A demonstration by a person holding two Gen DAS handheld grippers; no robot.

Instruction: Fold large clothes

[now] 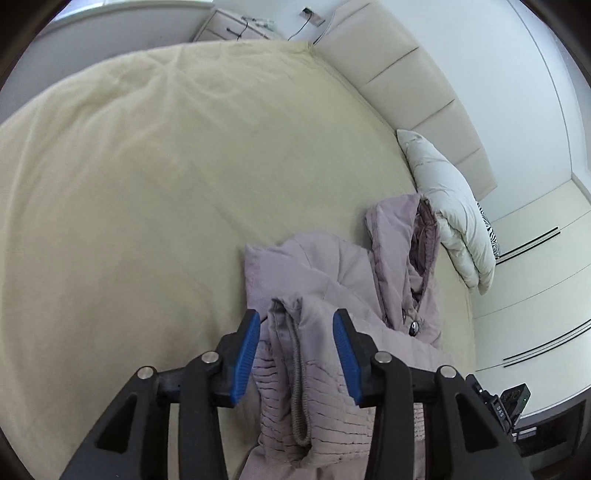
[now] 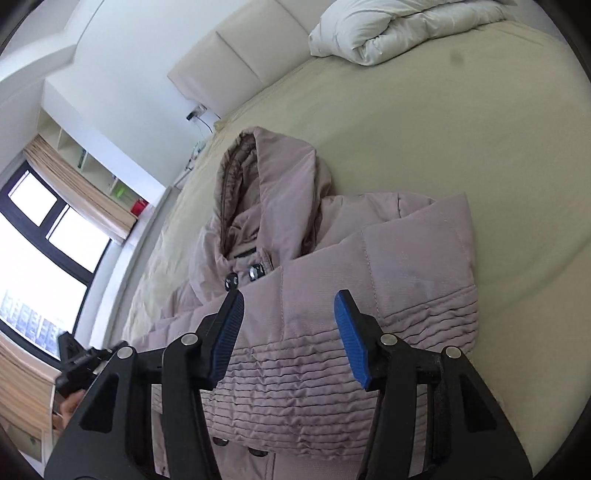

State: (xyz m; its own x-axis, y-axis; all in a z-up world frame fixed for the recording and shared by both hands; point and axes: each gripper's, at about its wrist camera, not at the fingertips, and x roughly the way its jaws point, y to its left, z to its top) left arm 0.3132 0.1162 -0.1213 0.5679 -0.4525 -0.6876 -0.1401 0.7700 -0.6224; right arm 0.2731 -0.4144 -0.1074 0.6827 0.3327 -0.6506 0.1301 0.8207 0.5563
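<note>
A mauve hooded puffer jacket (image 1: 332,277) lies on the beige bed (image 1: 147,184), hood toward the headboard. My left gripper (image 1: 296,321) is open, its blue-padded fingers (image 1: 245,354) straddling a raised sleeve cuff (image 1: 291,369) without closing on it. In the right wrist view the jacket (image 2: 369,258) has a sleeve folded across its front. My right gripper (image 2: 290,306) is open just above the sleeve's ribbed cuff (image 2: 295,387), holding nothing.
A folded white duvet (image 1: 454,221) lies by the padded headboard (image 1: 406,85); it also shows in the right wrist view (image 2: 399,26). White wardrobes (image 1: 535,277) stand at the right. A nightstand (image 1: 232,26) is at the far corner. A window (image 2: 44,240) is at the left.
</note>
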